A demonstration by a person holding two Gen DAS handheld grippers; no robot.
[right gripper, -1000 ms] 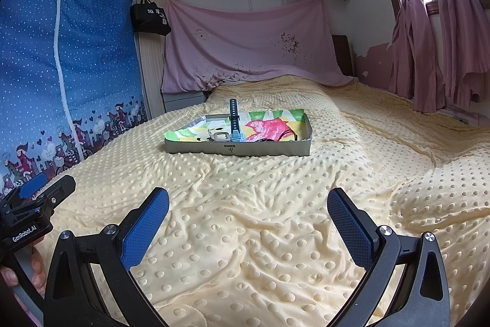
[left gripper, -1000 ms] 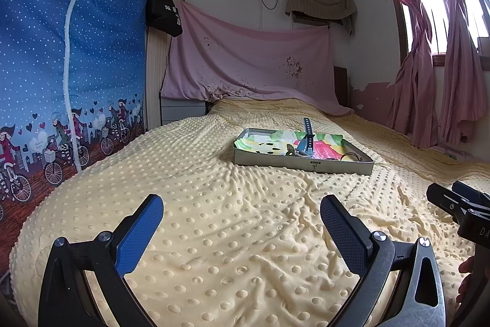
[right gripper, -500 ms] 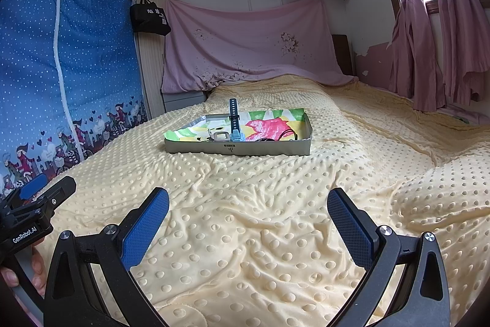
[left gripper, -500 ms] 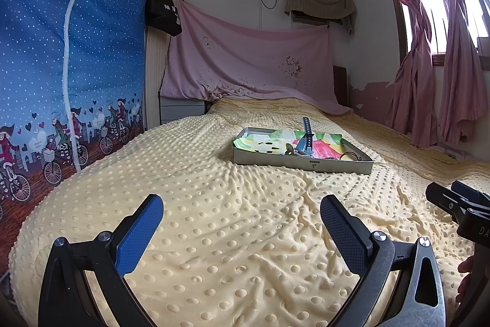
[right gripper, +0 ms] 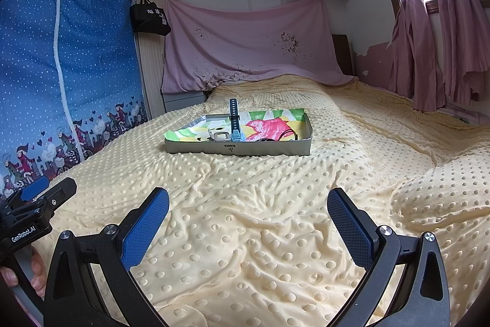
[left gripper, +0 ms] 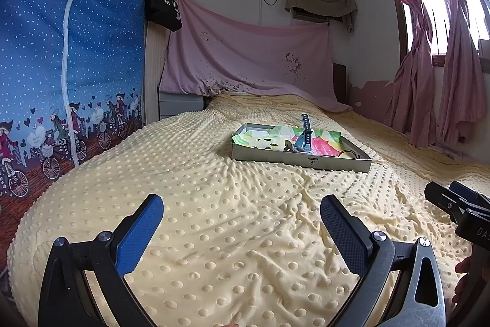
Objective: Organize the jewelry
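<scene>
A shallow grey box [left gripper: 300, 159] [right gripper: 239, 148] lined with bright floral paper sits mid-bed. A blue watch strap [left gripper: 305, 131] [right gripper: 234, 120] stands up out of it, beside a small pale buckle piece [right gripper: 221, 136] and a dark cord [left gripper: 347, 153] [right gripper: 284, 134]. My left gripper [left gripper: 242, 222] hovers open over the blanket, well short of the box. My right gripper [right gripper: 248, 218] is likewise open and empty, also short of the box. Each gripper shows at the edge of the other's view: the right gripper [left gripper: 459, 204], the left gripper [right gripper: 39, 198].
A bumpy yellow blanket [left gripper: 214, 204] covers the bed. A blue dotted wardrobe cover [left gripper: 61, 66] stands on the left, a pink sheet [left gripper: 251, 60] hangs at the head, and pink curtains [left gripper: 444, 66] hang at right. A hand [right gripper: 33, 275] holds the left gripper's handle.
</scene>
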